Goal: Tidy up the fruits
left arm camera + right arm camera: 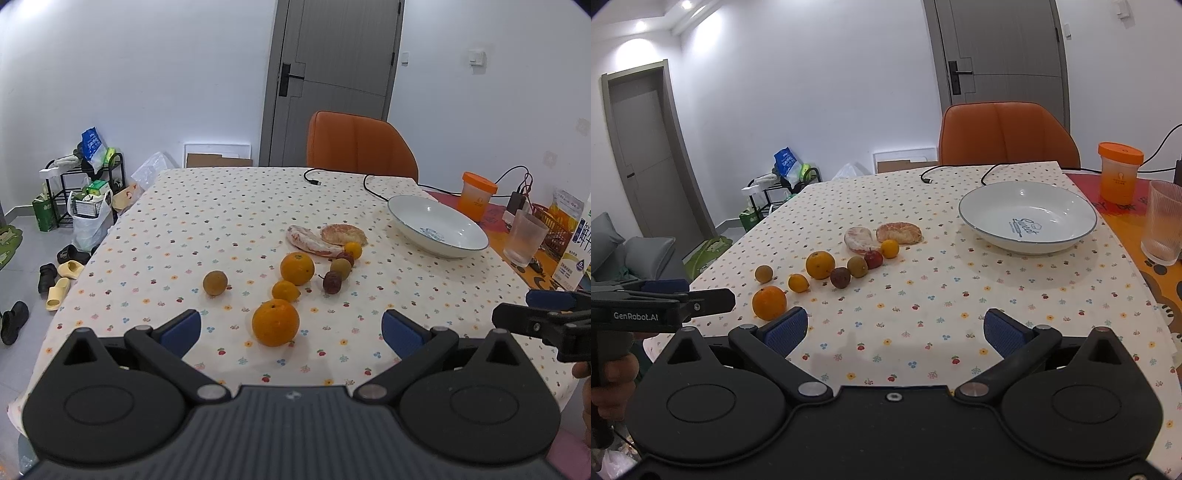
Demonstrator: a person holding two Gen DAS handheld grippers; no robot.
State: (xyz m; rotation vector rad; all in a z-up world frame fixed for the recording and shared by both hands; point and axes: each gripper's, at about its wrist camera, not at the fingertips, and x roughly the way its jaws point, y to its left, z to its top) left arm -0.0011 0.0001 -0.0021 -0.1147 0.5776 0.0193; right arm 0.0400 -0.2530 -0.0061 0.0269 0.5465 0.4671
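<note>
the counter (923, 295) wears a dotted floral cloth, and its near half in front of the right claw (895, 328) is bare cloth, open room reaching up to the white bowl (1027, 221) at the far right. the cloth's right edge meets an orange mat where a ribbed glass (1161, 230) and an orange-lidded cup (1119, 171) stand; the far edge ends at an orange chair (1004, 134), with a black cable (960, 171) lying on the cloth there. the left edge drops to the floor.

the fruits lie in a loose diagonal line left of centre, well apart from the bowl. nearest is a big orange (275, 323), then a small orange fruit (285, 291), a second orange (297, 268), a brown round fruit (215, 283) off to the left, a dark red fruit (332, 282), a greenish-brown fruit (340, 268), a small red fruit (873, 259), a small yellow-orange fruit (353, 250), and two peeled citrus pieces (325, 240) at the far end.

both claws are held level over the near edge, pointing toward the far side. the left claw (291, 330) has its blue pads spread wide and holds nothing; the big orange sits between them, a little ahead, untouched. the right claw is also spread wide, gripping nothing, over bare cloth. the bowl holds no fruit.
</note>
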